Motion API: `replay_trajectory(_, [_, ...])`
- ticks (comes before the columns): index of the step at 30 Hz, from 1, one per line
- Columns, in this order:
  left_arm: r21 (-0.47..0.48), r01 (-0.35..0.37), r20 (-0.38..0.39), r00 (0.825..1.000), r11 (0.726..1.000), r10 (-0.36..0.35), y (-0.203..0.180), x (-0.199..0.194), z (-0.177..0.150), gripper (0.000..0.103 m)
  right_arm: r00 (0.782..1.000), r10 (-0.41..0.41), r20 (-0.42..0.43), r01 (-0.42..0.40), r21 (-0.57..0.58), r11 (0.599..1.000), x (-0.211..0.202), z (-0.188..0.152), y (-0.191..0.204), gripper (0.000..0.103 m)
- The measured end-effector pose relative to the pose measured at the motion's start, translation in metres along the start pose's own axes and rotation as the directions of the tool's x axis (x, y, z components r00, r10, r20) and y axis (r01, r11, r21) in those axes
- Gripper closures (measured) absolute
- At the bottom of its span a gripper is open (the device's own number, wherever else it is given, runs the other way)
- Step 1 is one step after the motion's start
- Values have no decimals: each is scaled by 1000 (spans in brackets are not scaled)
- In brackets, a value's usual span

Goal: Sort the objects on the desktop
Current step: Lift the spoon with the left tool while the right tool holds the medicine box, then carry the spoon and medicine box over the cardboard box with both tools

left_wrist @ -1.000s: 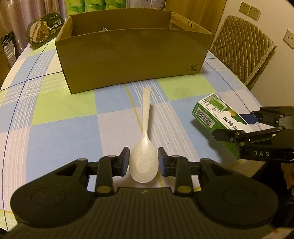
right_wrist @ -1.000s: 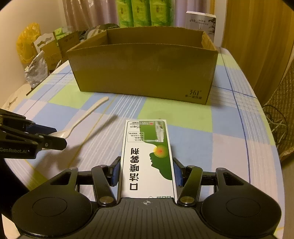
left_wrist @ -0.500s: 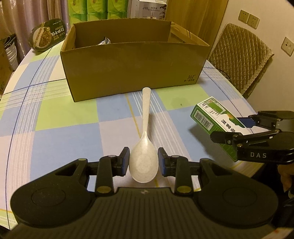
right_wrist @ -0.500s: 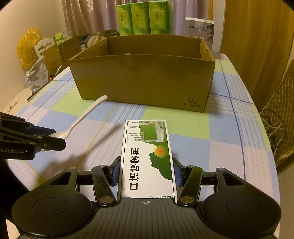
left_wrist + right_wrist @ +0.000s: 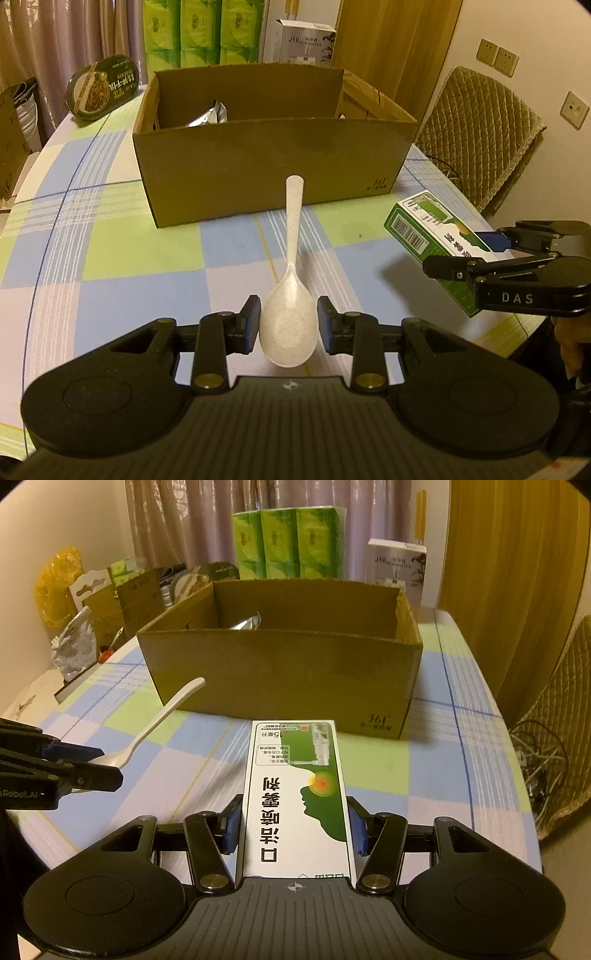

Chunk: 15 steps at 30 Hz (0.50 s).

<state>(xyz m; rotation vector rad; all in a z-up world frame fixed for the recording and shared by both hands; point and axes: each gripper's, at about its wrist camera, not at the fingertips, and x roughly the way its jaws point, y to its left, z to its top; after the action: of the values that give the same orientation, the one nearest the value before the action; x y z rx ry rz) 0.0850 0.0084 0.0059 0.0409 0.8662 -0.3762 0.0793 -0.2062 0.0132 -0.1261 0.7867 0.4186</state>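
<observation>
My left gripper (image 5: 289,322) is shut on the bowl of a white speckled spoon (image 5: 291,280); its handle points away toward an open cardboard box (image 5: 273,173). The spoon hangs above the checked tablecloth. In the right wrist view my right gripper (image 5: 295,825) is shut on a green and white carton (image 5: 297,794), held lengthwise and lifted off the table. The same carton (image 5: 424,232) and right gripper (image 5: 480,254) show at the right of the left wrist view. The spoon (image 5: 159,723) and left gripper (image 5: 85,762) show at the left of the right wrist view. A silver foil packet (image 5: 207,116) lies inside the box.
A round table with a checked cloth (image 5: 122,254) carries the box (image 5: 280,672). A dark oval food tub (image 5: 101,86) lies at the far left. Green tissue packs (image 5: 288,542) and a white carton (image 5: 397,568) stand behind. A quilted chair (image 5: 476,129) stands at the right.
Both grippers have risen with the spoon and the carton, so the inside of the box and the foil packet show more. Neither grip has changed.
</observation>
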Motion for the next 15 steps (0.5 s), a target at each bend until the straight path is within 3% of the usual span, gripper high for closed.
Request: replay_trajectory(15, [1,-10,50,999,1000,10,4,-13,16,75,999,-5,39,6,-25,1000,-6,18,-2,51])
